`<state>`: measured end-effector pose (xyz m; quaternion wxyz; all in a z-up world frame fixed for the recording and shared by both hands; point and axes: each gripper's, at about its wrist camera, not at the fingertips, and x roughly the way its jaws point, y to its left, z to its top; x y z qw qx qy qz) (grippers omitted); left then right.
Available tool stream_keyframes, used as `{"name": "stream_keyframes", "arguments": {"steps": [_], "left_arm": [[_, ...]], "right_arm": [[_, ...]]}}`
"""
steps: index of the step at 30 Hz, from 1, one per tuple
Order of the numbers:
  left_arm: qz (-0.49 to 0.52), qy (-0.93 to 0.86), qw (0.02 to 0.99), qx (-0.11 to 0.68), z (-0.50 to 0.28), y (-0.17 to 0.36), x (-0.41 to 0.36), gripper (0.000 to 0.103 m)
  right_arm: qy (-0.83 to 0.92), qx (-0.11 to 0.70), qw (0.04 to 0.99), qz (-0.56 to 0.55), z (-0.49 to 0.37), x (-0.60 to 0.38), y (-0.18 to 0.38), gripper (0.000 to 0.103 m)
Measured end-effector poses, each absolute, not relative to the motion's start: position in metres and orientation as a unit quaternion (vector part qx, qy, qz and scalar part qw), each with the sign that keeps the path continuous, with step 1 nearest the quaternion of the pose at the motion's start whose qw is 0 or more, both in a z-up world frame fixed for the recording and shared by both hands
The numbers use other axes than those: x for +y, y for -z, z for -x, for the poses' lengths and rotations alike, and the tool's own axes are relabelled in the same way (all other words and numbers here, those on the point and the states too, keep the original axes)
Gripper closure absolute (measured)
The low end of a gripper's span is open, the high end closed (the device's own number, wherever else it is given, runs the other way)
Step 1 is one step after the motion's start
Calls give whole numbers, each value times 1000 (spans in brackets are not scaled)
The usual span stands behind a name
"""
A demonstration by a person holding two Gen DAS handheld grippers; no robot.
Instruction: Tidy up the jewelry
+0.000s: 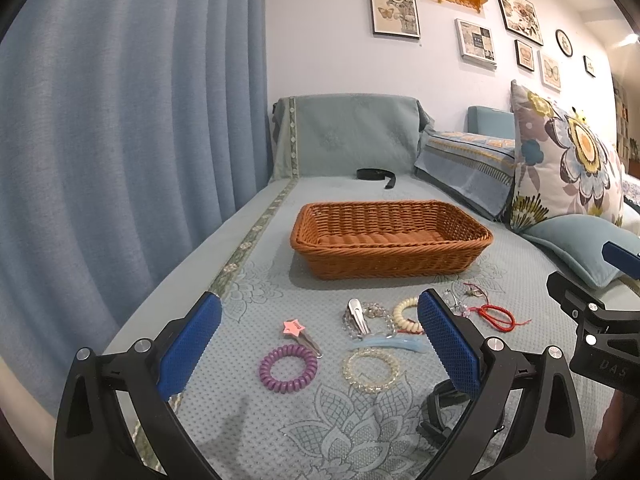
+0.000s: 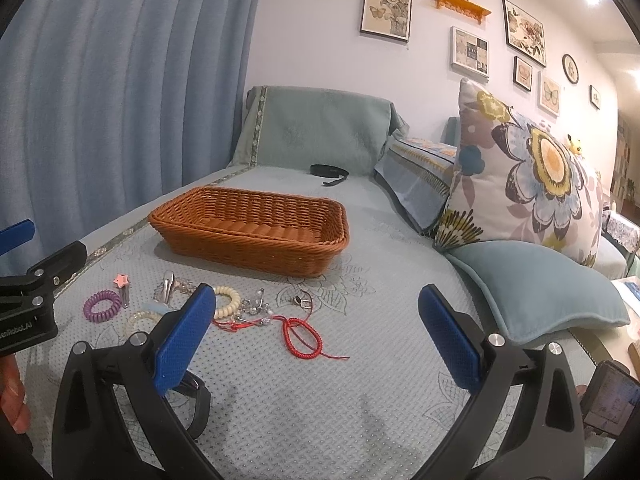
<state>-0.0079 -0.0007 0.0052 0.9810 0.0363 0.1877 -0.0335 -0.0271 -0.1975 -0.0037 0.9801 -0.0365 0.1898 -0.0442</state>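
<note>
An empty orange wicker basket [image 1: 390, 236] [image 2: 248, 228] stands on the blue-green sofa cover. In front of it lies a scatter of jewelry: a purple coil hair tie [image 1: 288, 369] [image 2: 102, 305], a pink star clip [image 1: 294, 327] [image 2: 122, 280], a silver clip [image 1: 357, 315] [image 2: 167, 286], a clear bead bracelet [image 1: 371, 370], a cream coil tie [image 1: 404, 314] [image 2: 229, 301] and a red cord bracelet [image 1: 494, 316] [image 2: 302, 338]. My left gripper [image 1: 320, 332] hangs open over the purple tie and clips. My right gripper [image 2: 316, 320] is open above the red cord.
Blue curtain [image 1: 120, 160] borders the sofa's left side. A floral pillow [image 2: 528, 176] and a plain blue cushion [image 2: 540, 292] lie on the right. A black strap [image 1: 376, 175] rests behind the basket, another dark band [image 2: 196, 400] near the front edge.
</note>
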Motion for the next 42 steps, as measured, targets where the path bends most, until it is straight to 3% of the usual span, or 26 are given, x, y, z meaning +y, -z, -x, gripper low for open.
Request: {"name": "stream_keyframes", "arguments": {"steps": [12, 16, 20, 28, 32, 33, 42], "left_arm": [[-38, 31, 980, 190, 8, -6, 1, 8], [-25, 39, 979, 199, 9, -12, 11, 8], [-2, 61, 973, 224, 9, -21, 27, 16], [52, 66, 957, 278, -7, -25, 92, 19], [107, 82, 939, 318, -31, 2, 118, 30], [111, 84, 930, 339, -41, 13, 118, 38], [88, 83, 902, 415, -81, 56, 92, 53]], "right_arm": [[42, 189, 980, 41, 27, -196, 4, 9], [44, 190, 980, 35, 28, -204, -2, 16], [52, 190, 980, 19, 28, -222, -15, 21], [-6, 251, 968, -17, 30, -225, -19, 39], [-53, 298, 953, -25, 34, -199, -2, 50], [-57, 304, 951, -22, 35, -193, 2, 50], [-80, 375, 923, -13, 29, -150, 40, 52]]}}
